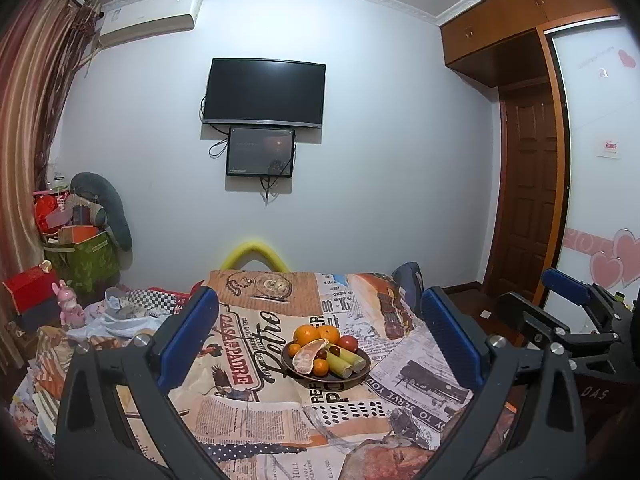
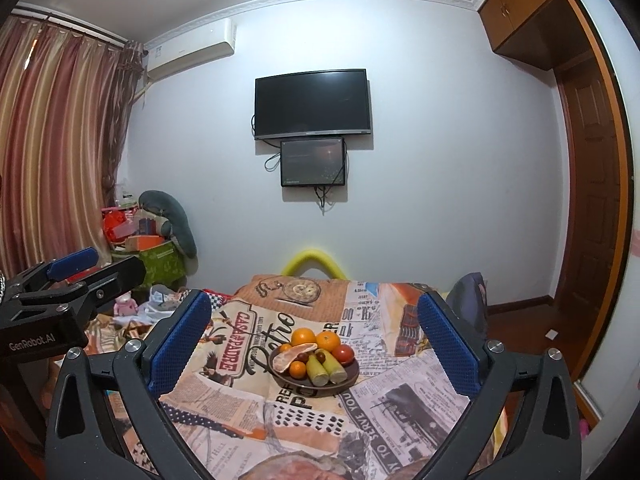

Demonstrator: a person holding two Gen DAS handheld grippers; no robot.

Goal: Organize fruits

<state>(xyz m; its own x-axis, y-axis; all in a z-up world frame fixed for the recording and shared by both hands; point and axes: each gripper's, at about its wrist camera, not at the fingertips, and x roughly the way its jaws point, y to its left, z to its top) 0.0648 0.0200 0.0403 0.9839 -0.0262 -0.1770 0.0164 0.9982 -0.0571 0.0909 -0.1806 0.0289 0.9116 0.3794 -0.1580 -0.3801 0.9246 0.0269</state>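
A dark round plate [image 1: 362,365] [image 2: 352,378] stands on a table covered with a newspaper-print cloth [image 1: 256,412] [image 2: 240,408]. It holds two large oranges [image 1: 306,335] [image 2: 303,337], small mandarins [image 1: 320,367], a red tomato [image 1: 349,343] [image 2: 344,353], a peeled pomelo segment [image 1: 306,356] [image 2: 290,356], dark plums and two green cane pieces [image 1: 346,362] [image 2: 326,368]. My left gripper [image 1: 318,332] is open and empty, well short of the plate. My right gripper [image 2: 314,336] is open and empty, equally far back; it also shows in the left wrist view [image 1: 568,300].
A cluttered low surface with boxes, a pink toy [image 1: 70,308] and a green bag [image 1: 86,264] lies left of the table. A yellow foam arch [image 1: 254,256] stands behind the table. A wooden door [image 1: 528,184] and wardrobe are on the right.
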